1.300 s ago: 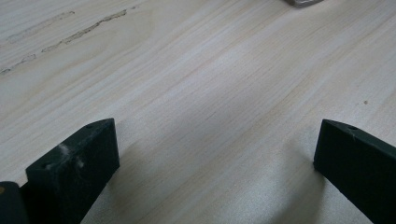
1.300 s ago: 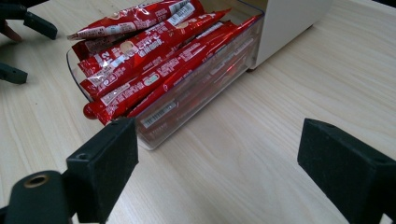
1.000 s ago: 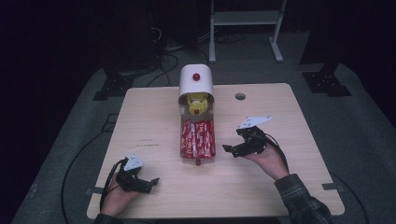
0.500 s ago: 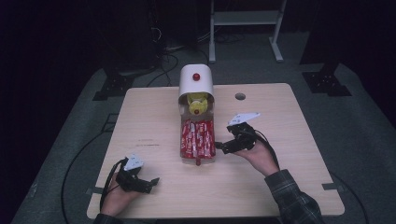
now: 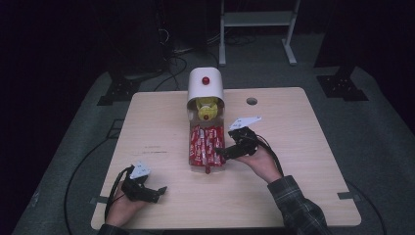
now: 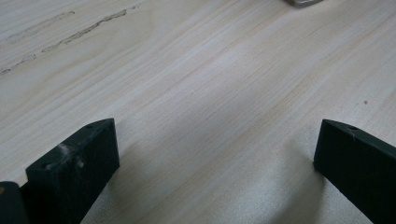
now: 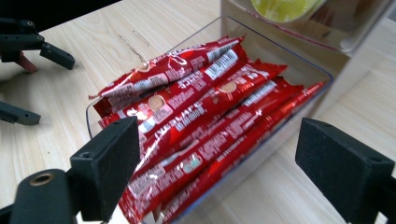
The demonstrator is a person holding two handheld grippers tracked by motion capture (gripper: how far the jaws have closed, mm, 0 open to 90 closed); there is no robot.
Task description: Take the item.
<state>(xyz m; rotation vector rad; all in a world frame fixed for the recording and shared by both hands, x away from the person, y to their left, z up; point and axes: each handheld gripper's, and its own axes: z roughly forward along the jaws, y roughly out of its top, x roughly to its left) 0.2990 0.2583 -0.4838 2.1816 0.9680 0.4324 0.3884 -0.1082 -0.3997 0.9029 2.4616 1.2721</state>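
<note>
Resting low on wooden table (image 5: pixel 303 147) near front-left edge, left gripper (image 5: pixel 155 192) had jaws spread wide, nothing between them; left gripper view showed bare tabletop between jaws. Right gripper (image 5: pixel 221 152) sat farther in, at right side of clear tray (image 7: pixel 299 70), jaws wide apart, empty. Tray held heap of red snack sticks (image 5: pixel 205 144), packets lying lengthwise; one jaw overlapped nearest packets in right gripper view. Beyond tray, white dispenser (image 5: pixel 205 84) with red knob, yellow contents visible below hood.
</note>
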